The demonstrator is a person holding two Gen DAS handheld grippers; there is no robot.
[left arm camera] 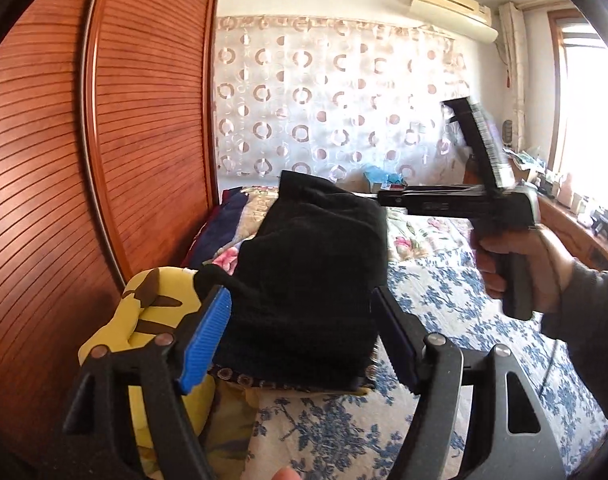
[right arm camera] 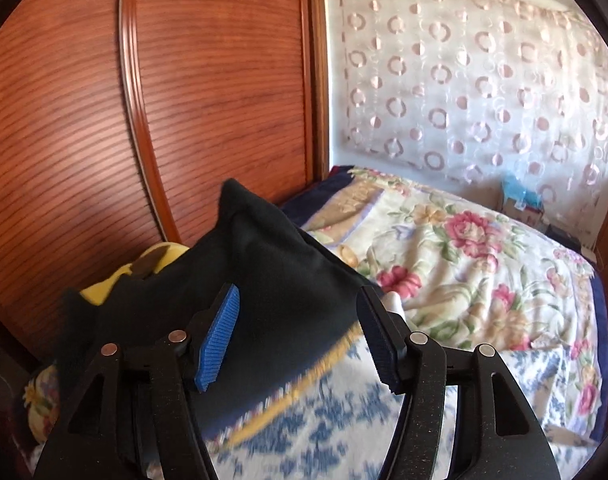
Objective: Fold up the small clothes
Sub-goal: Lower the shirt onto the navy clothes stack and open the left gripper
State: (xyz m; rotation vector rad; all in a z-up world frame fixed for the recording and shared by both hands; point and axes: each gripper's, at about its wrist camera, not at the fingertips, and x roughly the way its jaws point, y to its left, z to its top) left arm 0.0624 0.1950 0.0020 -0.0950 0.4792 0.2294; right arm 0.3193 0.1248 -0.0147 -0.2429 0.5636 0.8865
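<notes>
A folded black garment (left arm camera: 312, 272) sits as a bundle on a dark cushion on the bed; it also shows in the right wrist view (right arm camera: 263, 280). My left gripper (left arm camera: 299, 340) is open, its blue pads on either side of the bundle's near end, not pressing it. My right gripper (right arm camera: 299, 336) is open and empty, just in front of the garment's right side. In the left wrist view the right gripper's body (left arm camera: 456, 200) is held in a hand, hovering at the bundle's upper right; its fingertips are blurred.
The bed has a blue-and-white floral quilt (left arm camera: 444, 312) and a pink-flowered blanket (right arm camera: 464, 256). A yellow plush toy (left arm camera: 143, 320) lies left of the garment. A wooden slatted wardrobe (left arm camera: 103, 140) stands close on the left. A patterned curtain (left arm camera: 324, 100) hangs behind.
</notes>
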